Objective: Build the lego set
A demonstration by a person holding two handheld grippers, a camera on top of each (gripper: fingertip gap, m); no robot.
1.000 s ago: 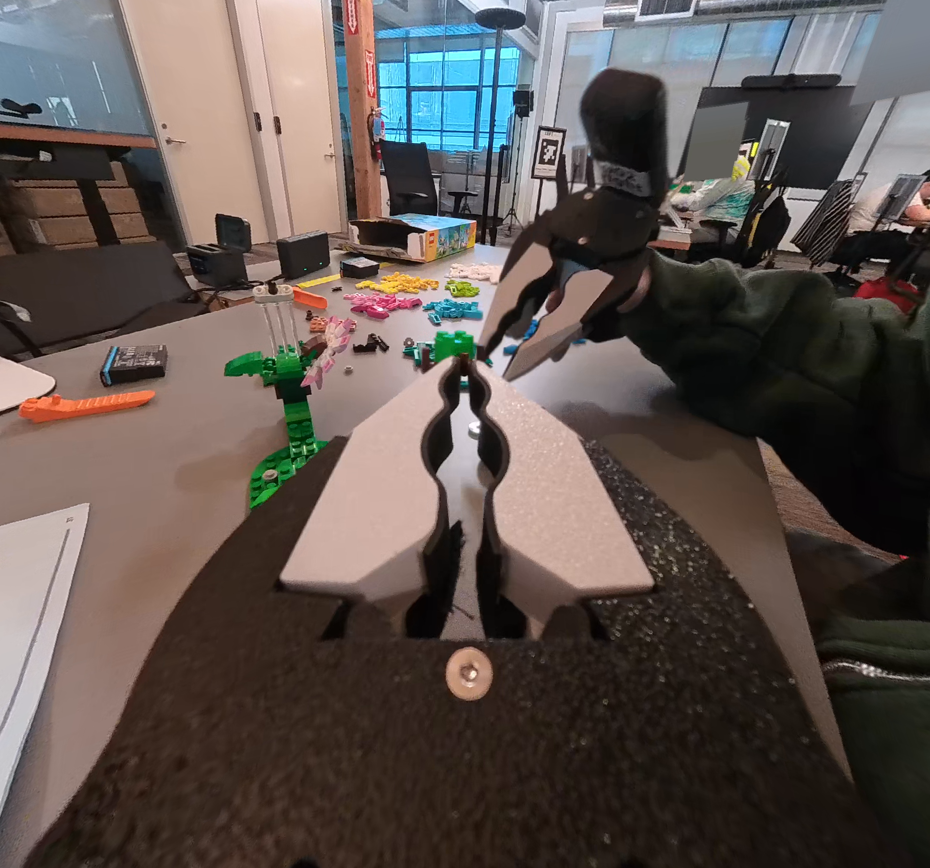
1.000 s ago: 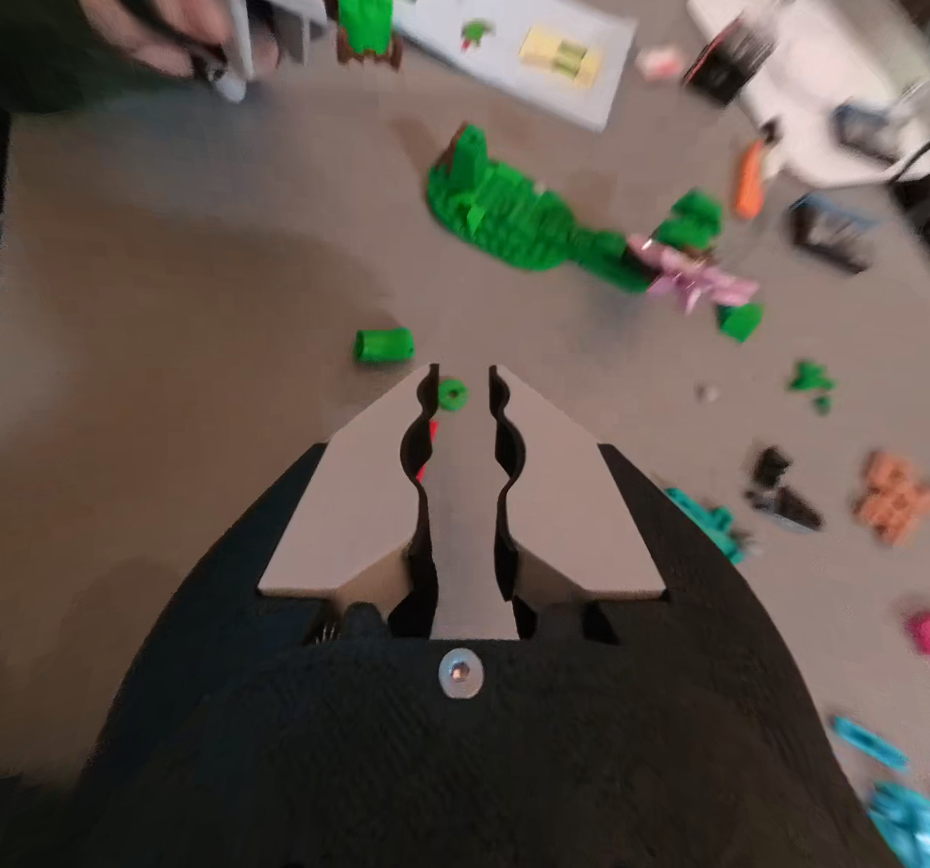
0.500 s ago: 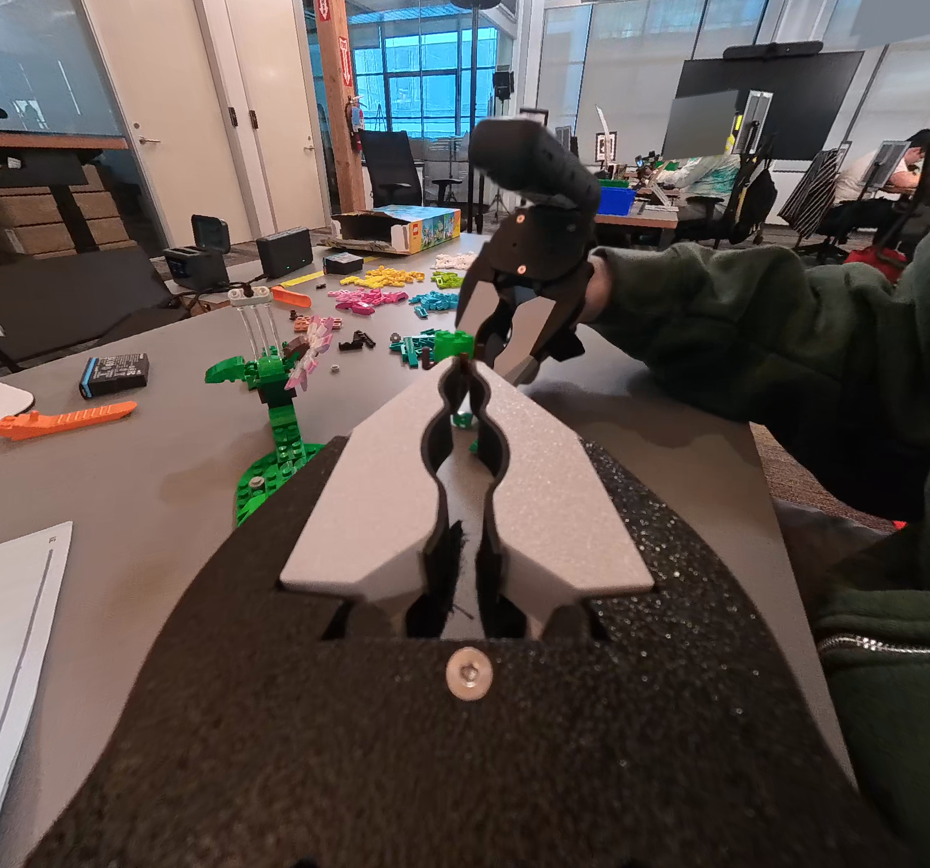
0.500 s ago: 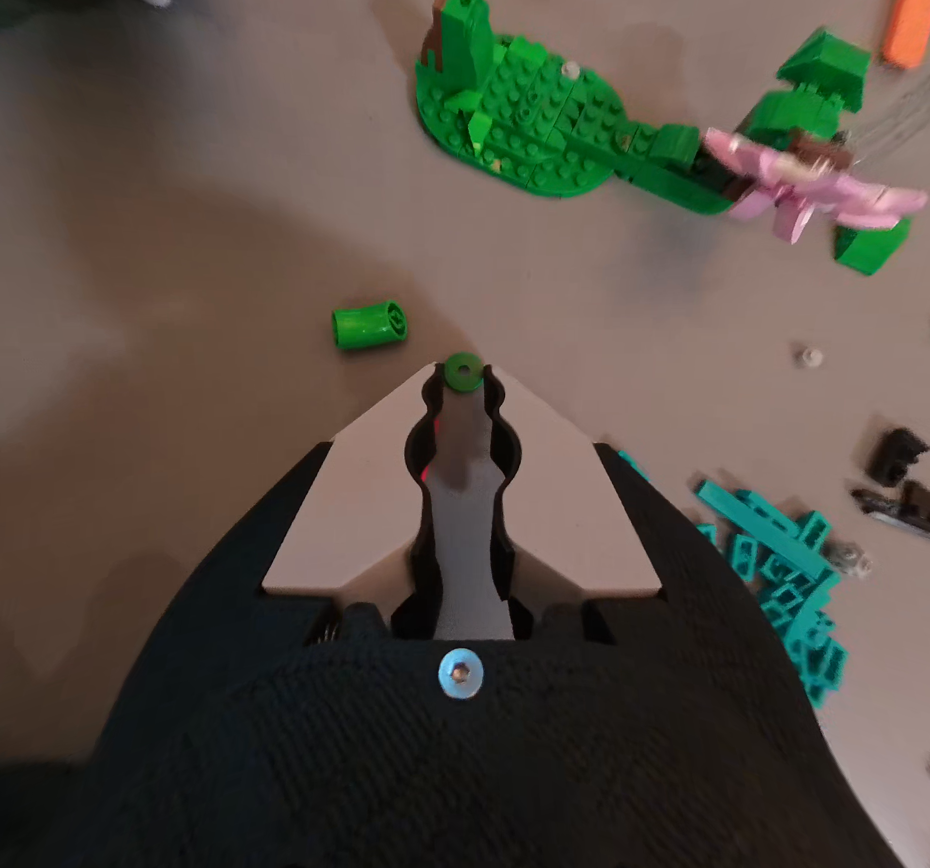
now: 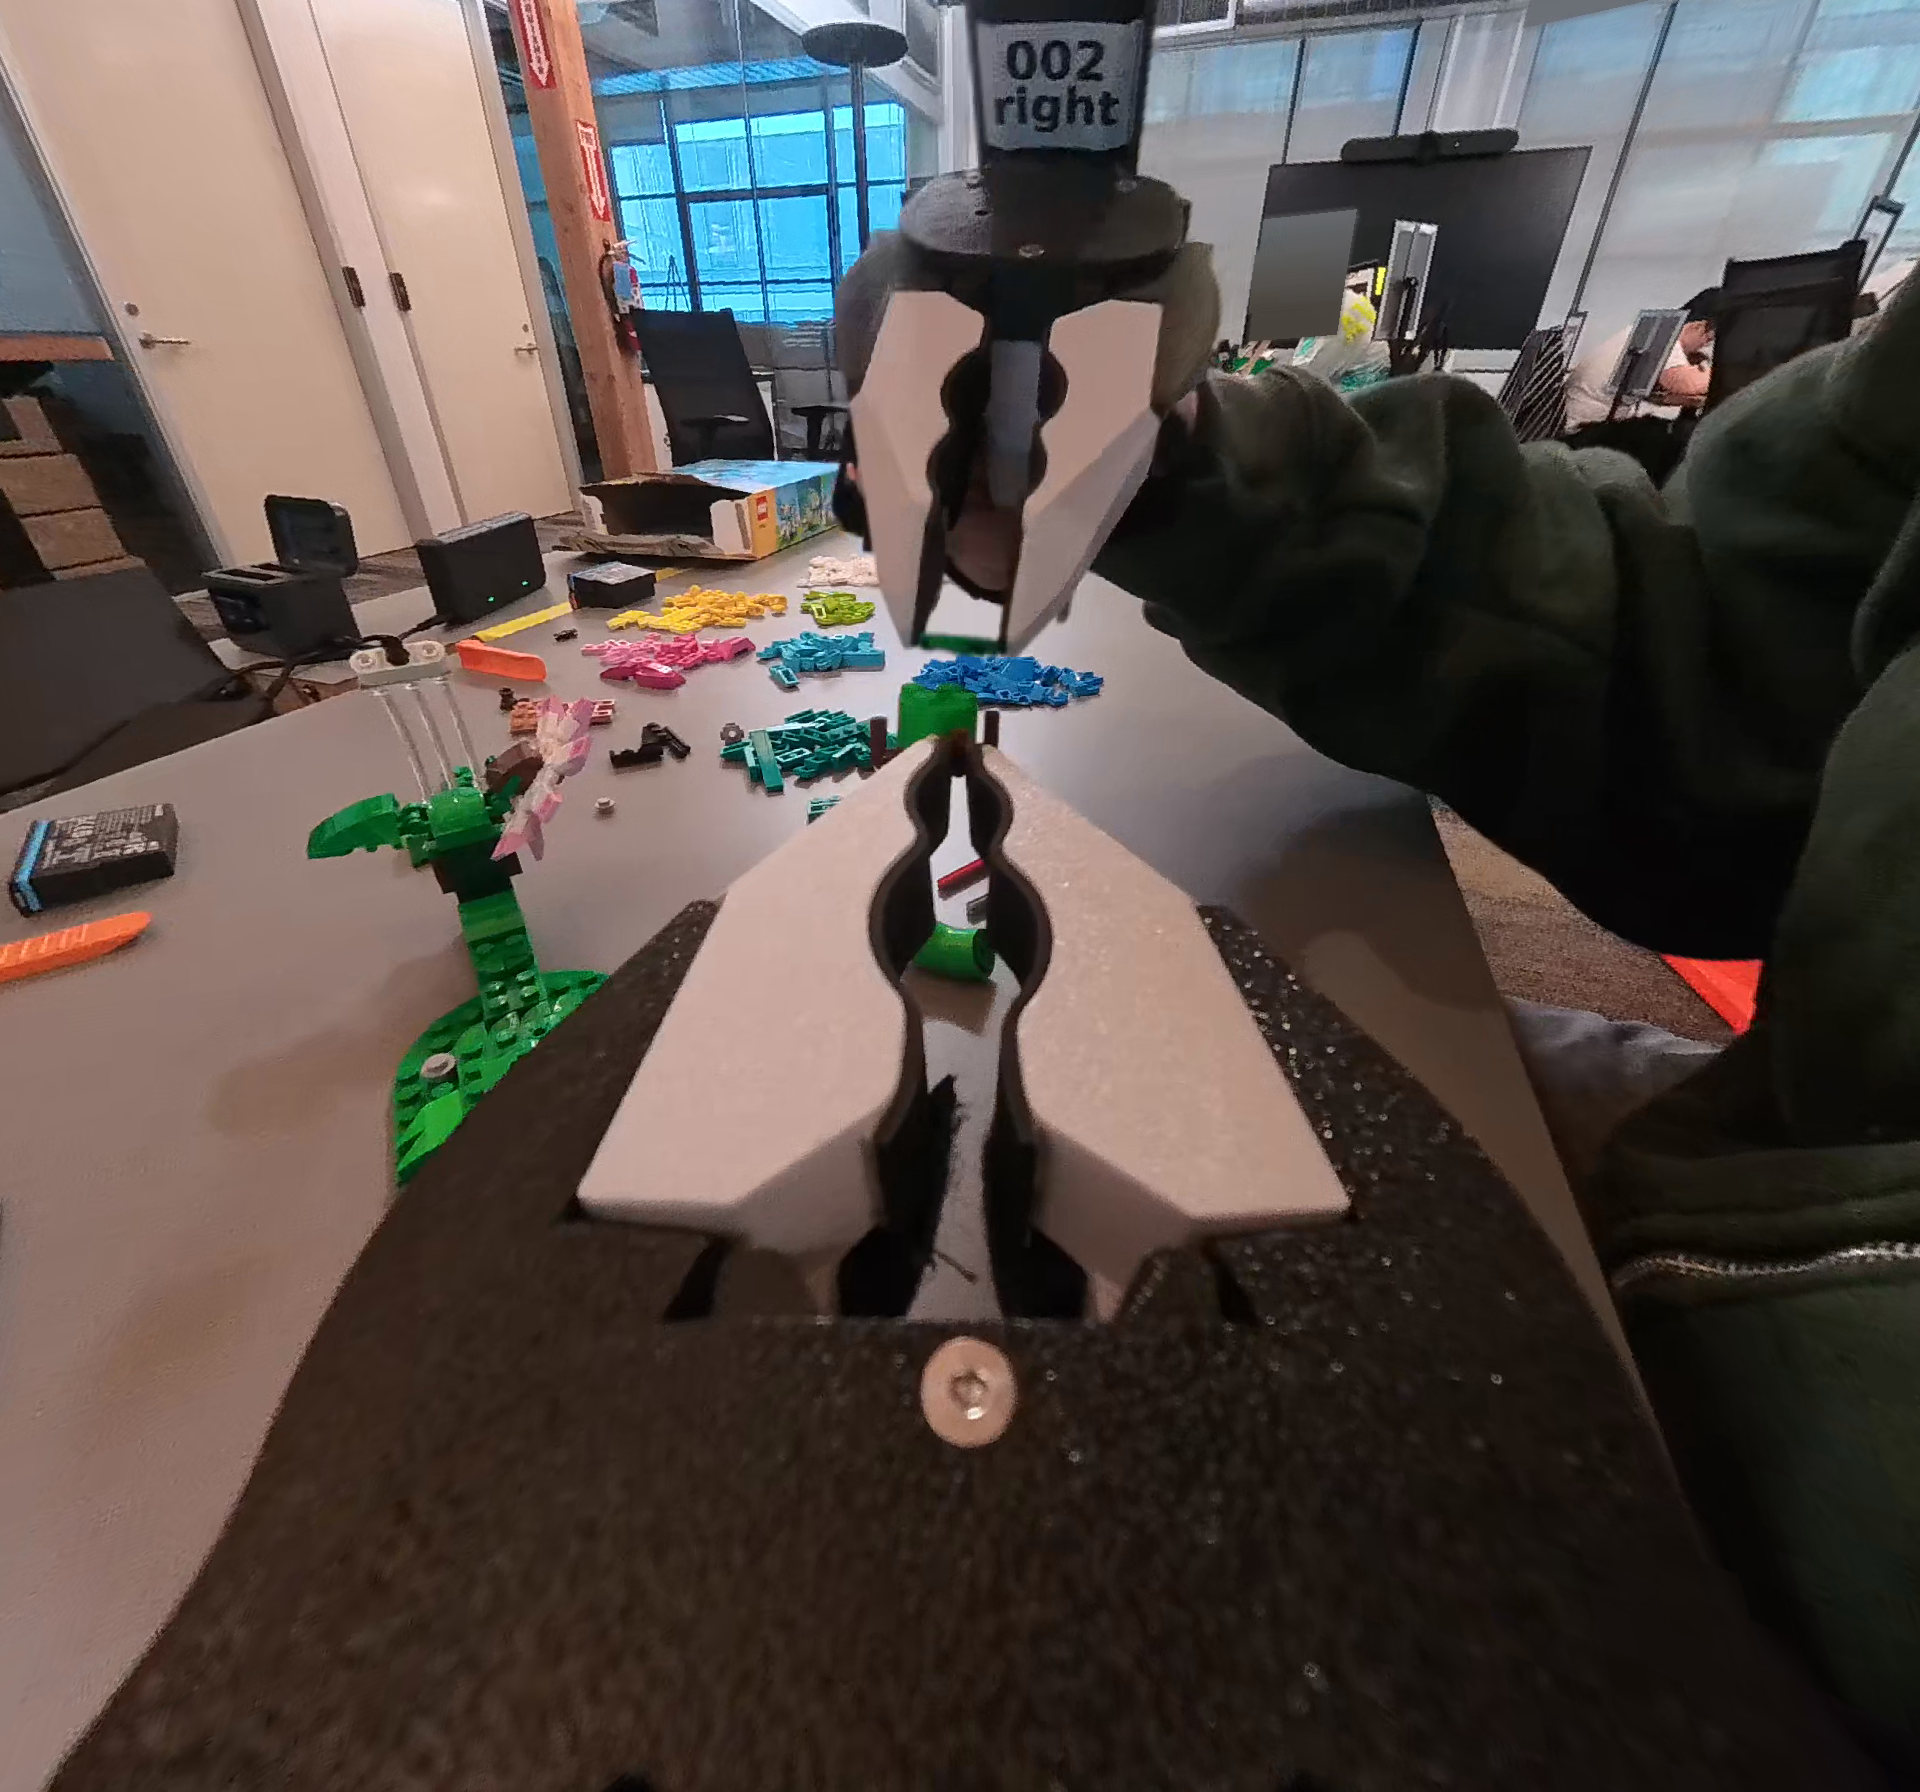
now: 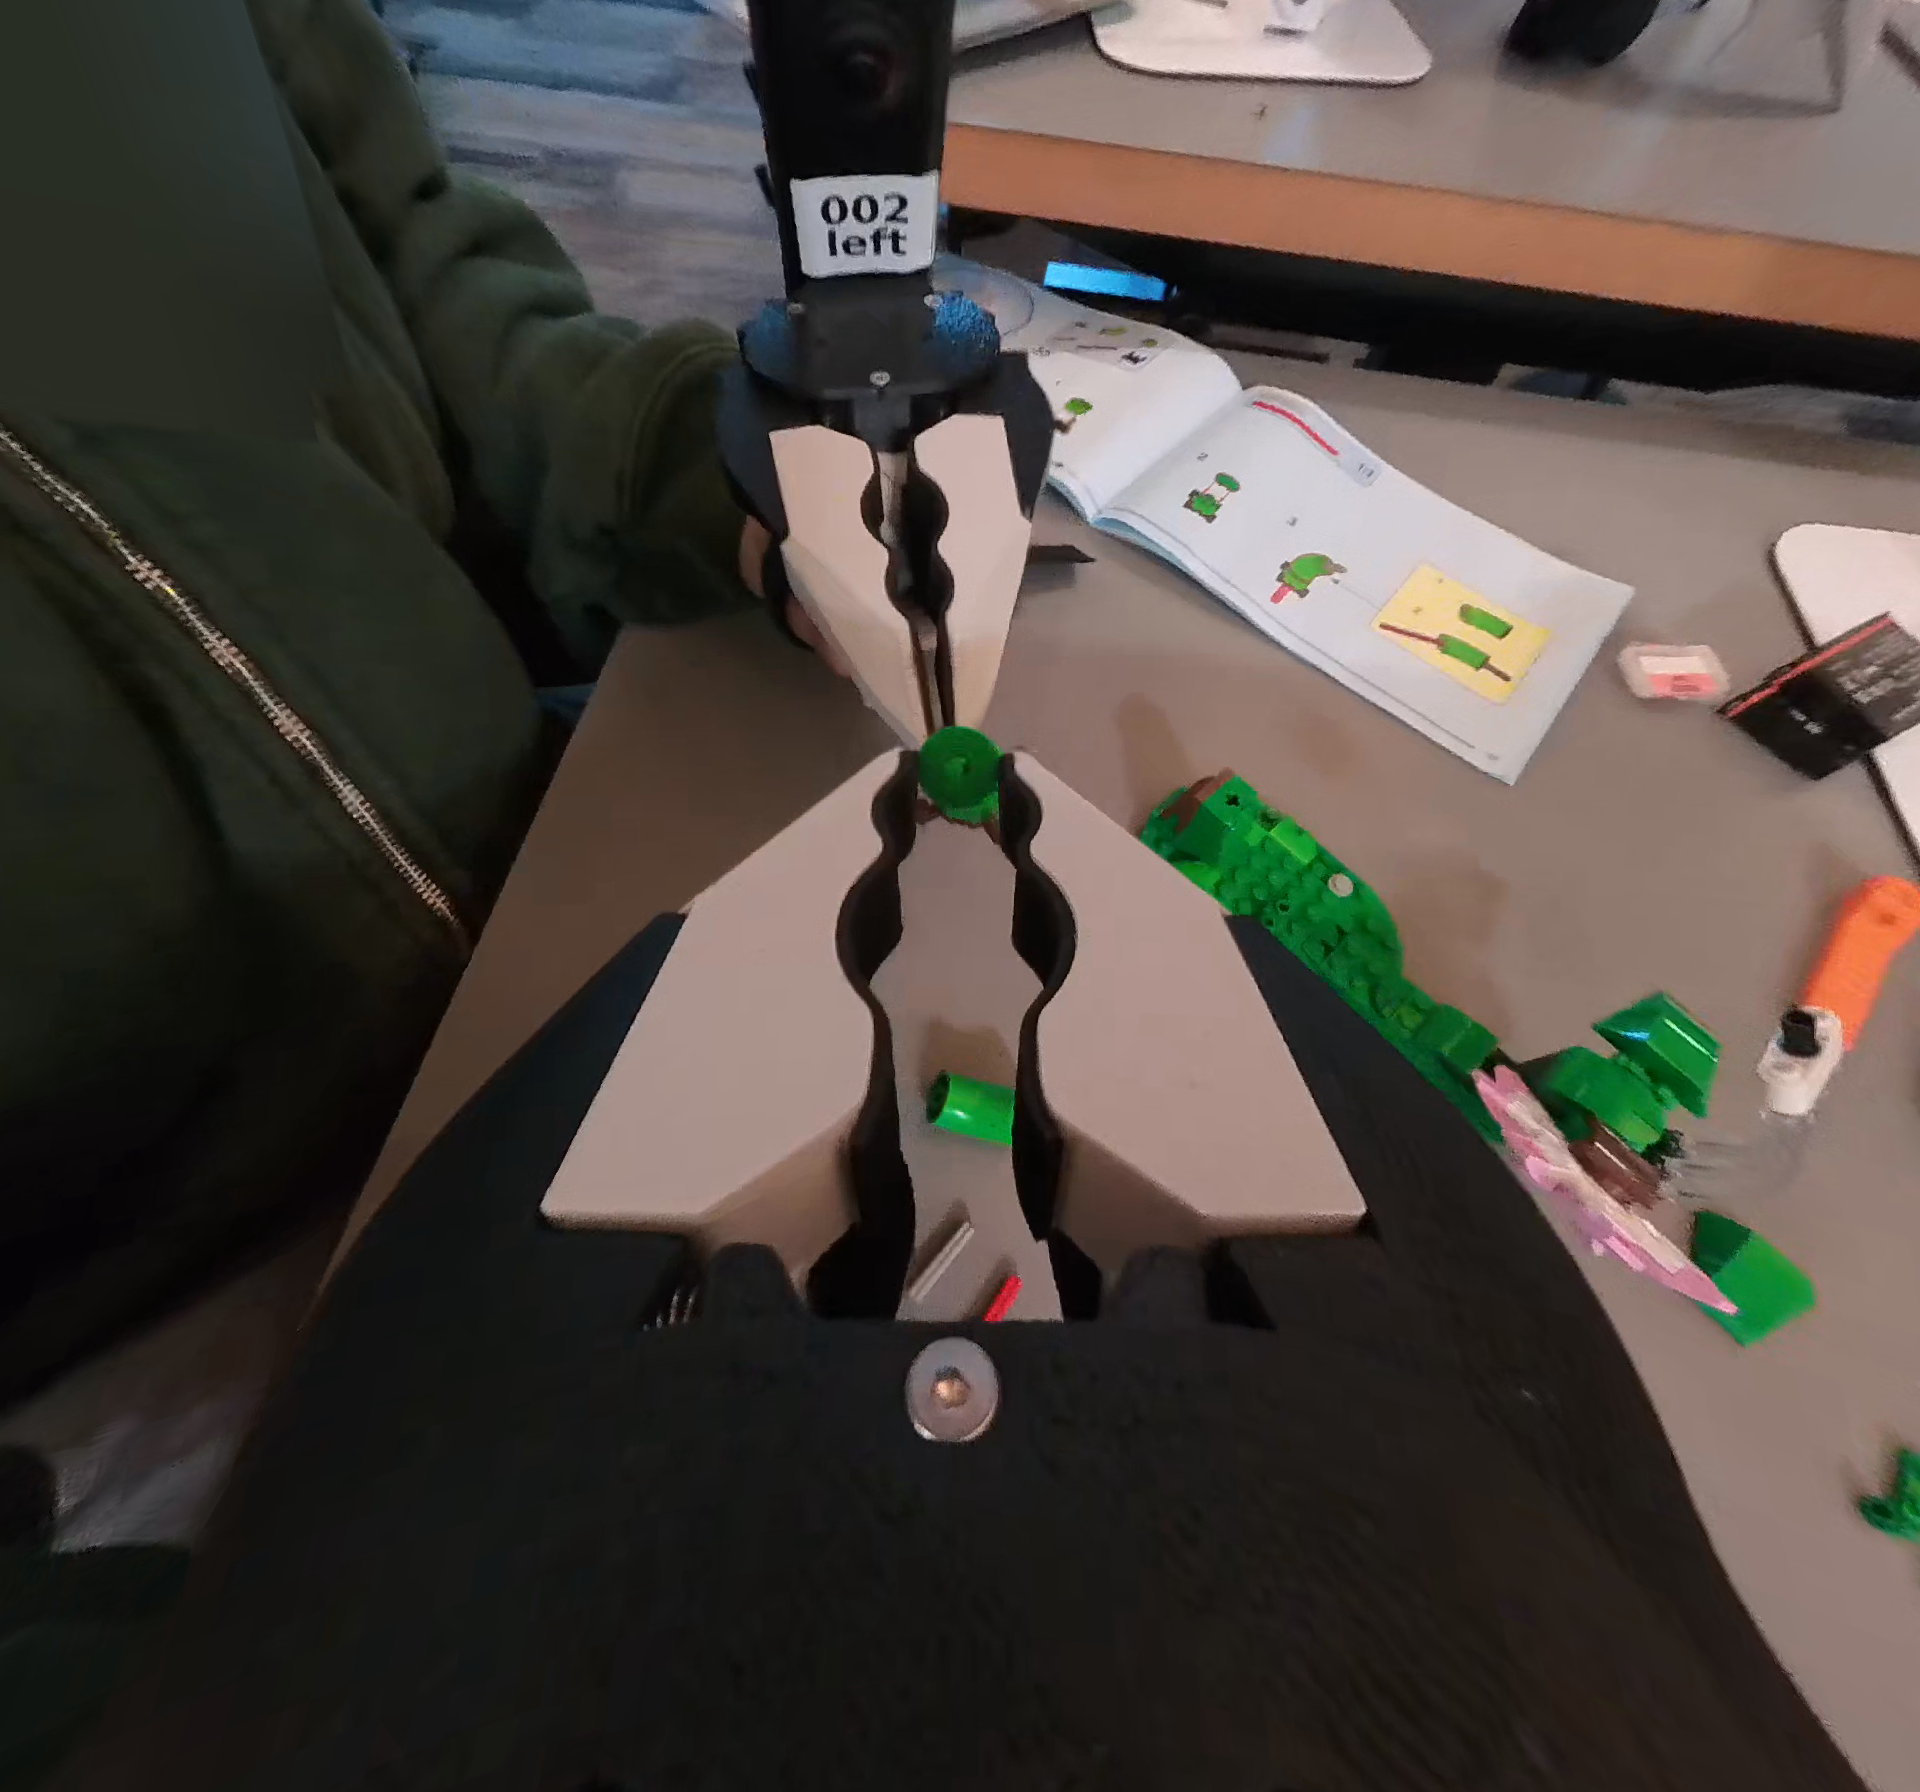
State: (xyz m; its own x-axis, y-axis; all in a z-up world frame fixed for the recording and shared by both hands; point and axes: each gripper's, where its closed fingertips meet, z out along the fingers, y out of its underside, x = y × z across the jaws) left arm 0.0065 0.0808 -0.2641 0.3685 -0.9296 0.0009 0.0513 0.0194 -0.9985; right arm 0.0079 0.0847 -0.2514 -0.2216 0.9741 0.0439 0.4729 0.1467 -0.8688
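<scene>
My left gripper is shut on a small green cylinder with dark brown parts, held above the grey table. My right gripper is shut on a small flat green round piece. In the left wrist view it hangs tips down just above the cylinder, with the round piece between its tips. In the right wrist view the left gripper points at my right one, tip to tip. The green plant build with a pink flower stands to the left.
A loose green cylinder and a red rod lie under the grippers. Sorted brick piles, yellow, pink, teal, blue, lie behind. The open instruction booklet and an orange brick separator lie nearby. The orange brick separator is about equally far from each gripper, around 30 cm.
My right gripper shut on the green round piece on the table, lifted it and turned to face the left gripper. The left gripper with its cylinder came in under it.
</scene>
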